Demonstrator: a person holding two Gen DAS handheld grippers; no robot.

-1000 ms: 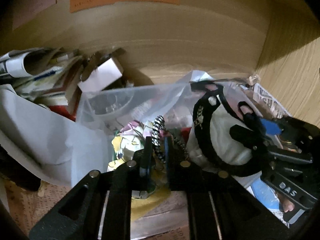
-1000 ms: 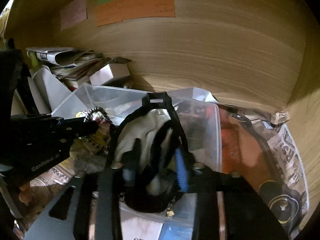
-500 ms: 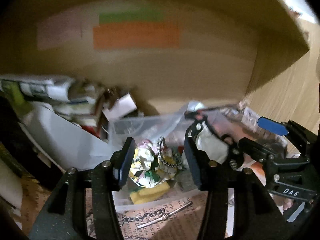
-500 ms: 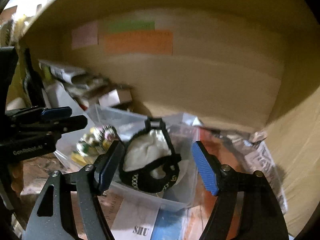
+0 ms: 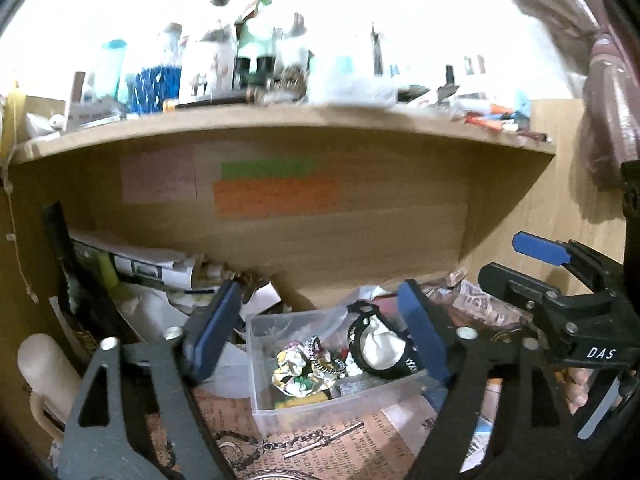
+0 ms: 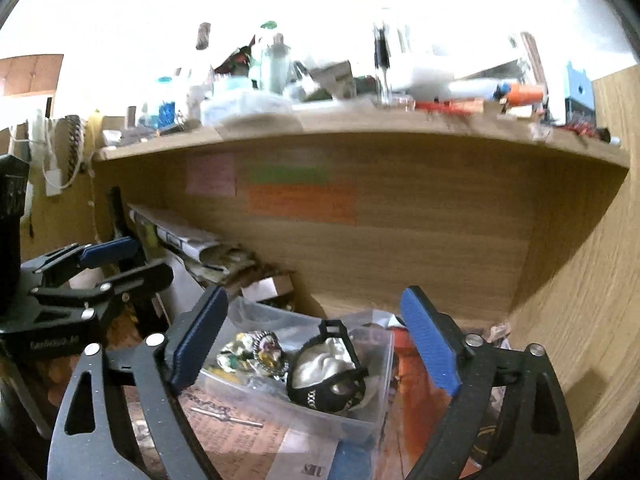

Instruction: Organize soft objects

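Observation:
A clear plastic bin (image 5: 320, 406) stands in a wooden shelf bay and also shows in the right wrist view (image 6: 360, 420). In it lie a black-and-white soft piece (image 5: 380, 350) (image 6: 330, 376), a floral fabric scrunchie (image 5: 298, 372) (image 6: 256, 354) and a black-and-white braided hair tie (image 5: 320, 354). My left gripper (image 5: 316, 340) is open and empty, held back from the bin. My right gripper (image 6: 316, 352) is open and empty, also back from the bin; it shows in the left wrist view too (image 5: 560, 296).
Stacked papers and a small box (image 5: 160, 276) fill the bay's left side. Sticky notes (image 5: 276, 196) hang on the back wall. The shelf top (image 5: 280, 116) above carries many bottles and small items. A chain with a bar (image 5: 312, 440) lies on printed paper in front of the bin.
Both grippers opened, letting go of the hair tie and the black-and-white piece into the bin, then pulled back and up out of the shelf bay.

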